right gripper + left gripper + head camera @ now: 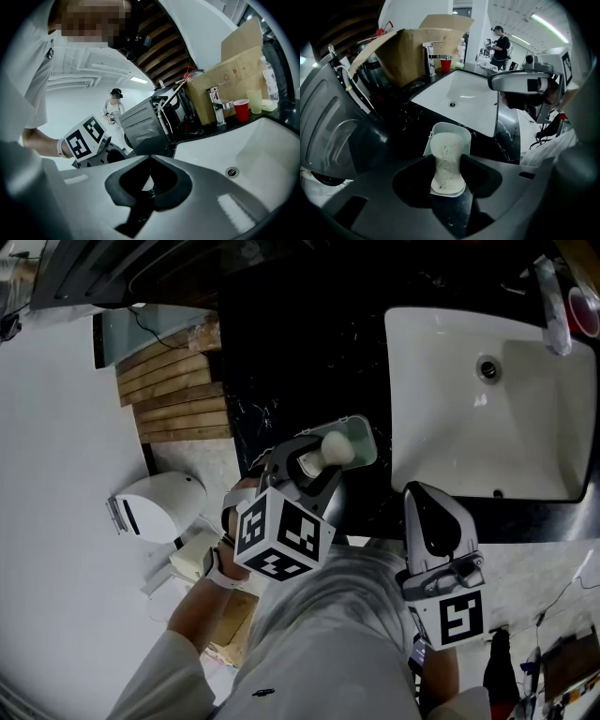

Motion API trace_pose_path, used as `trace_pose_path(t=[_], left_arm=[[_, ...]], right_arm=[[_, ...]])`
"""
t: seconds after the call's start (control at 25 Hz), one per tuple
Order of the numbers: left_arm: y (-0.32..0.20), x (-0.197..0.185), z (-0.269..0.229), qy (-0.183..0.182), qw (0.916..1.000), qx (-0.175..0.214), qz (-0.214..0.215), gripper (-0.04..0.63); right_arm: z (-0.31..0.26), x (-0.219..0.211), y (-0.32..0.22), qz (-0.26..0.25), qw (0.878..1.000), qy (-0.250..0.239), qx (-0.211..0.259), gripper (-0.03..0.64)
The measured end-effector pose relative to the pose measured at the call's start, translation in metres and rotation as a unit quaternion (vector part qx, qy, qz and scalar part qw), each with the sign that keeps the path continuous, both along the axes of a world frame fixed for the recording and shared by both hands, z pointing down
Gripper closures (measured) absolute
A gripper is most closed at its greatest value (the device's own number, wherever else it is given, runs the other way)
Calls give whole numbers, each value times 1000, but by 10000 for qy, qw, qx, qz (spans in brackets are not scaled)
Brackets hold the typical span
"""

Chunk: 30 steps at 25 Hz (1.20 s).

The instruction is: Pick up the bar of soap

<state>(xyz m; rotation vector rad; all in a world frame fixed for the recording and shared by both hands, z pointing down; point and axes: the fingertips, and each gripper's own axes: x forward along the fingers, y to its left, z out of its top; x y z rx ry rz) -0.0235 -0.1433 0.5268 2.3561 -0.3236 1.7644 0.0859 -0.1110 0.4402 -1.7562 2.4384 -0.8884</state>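
Observation:
A cream bar of soap [447, 161] stands on edge between the jaws of my left gripper [448, 165], which is shut on it. Just beyond it lies a pale soap dish [458, 131] on the black counter. In the head view the soap [337, 448] sits at the left gripper's tip [322, 458], over the dish [366, 435]. My right gripper [420, 493] hovers at the counter's front edge below the sink. Its jaws are shut with nothing between them [150, 160].
A white sink [487, 413] with a drain fills the right of the black counter [300, 362]. A faucet [428, 56], a red cup [446, 64] and a cardboard box [417, 47] stand behind it. Wooden slats [173, 395] and a white appliance [159, 505] lie at left.

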Motion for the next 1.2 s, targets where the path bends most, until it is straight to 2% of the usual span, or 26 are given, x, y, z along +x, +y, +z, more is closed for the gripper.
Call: trace_pose_path(t=[0.28,0.4,0.6,0.76,1.2], left_arm=[[2,-3,-16,406,9986,172,-286,417],[3,-4,-27,706,9961,167,-510,417],[4,-1,-51,1432,9841,65,-1045,417],[4,-1,-64,1724,9772,355,-1184,417],[10,-12,-114,2473,9507,815,-1684,417]], right_arm=[[-9,-10,9,-95,9999,78,104,608],[-15,-14,13,-110,9997,113,183,608],[-26,-18,19,-87,9995,170,258,607],[-32,-19,27,-157,9989,289,323,607],[-66,-26,37,-277,9964,516,610,607]])
